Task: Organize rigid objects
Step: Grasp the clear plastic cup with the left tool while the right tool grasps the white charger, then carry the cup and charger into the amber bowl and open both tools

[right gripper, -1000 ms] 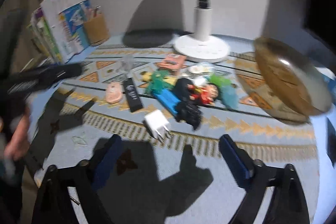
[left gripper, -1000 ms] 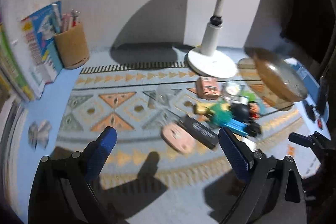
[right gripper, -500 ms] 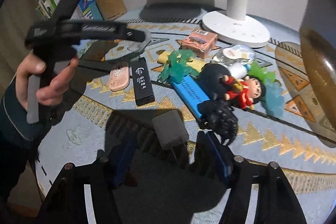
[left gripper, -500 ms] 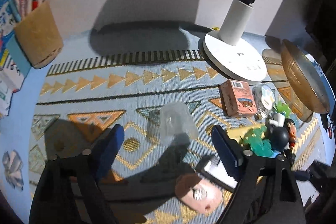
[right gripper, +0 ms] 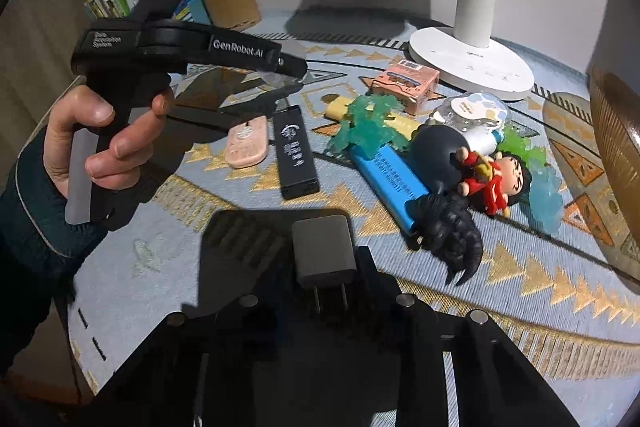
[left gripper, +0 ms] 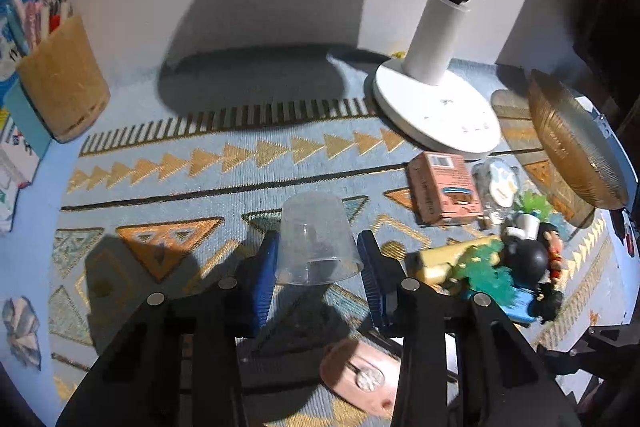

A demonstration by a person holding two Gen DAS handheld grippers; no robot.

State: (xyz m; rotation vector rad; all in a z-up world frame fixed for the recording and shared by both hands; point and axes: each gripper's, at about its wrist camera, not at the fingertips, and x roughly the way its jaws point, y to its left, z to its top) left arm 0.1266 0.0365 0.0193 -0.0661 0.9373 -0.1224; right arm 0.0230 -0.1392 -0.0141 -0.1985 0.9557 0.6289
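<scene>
**A:** What is each hand-held gripper doing?

**B:** The left hand-held gripper [left gripper: 318, 275] has its blue pads closed against the sides of a small clear plastic cup [left gripper: 316, 245], which is upside down, wide rim towards the camera. I judge the grip is low on the flared rim because that is the stiffest part. The right hand-held gripper [right gripper: 326, 267] is clamped on a grey wall charger plug [right gripper: 324, 247], prongs pointing back towards the camera.

**A:** Where are those things relative to the rest?

**B:** Both sit between the fingers, over a pale blue mat with gold triangles [left gripper: 200, 163] on the desk. Whether they rest on it or are lifted, I cannot tell. Just right of the cup lies a jumble: a peach cardboard box [left gripper: 442, 187], a black rectangular case [right gripper: 294, 151] and a red-dressed doll figurine [right gripper: 496, 179]. Well apart at the right edge stands a ribbed amber glass dish [left gripper: 572, 143], probably the collecting place.
</scene>
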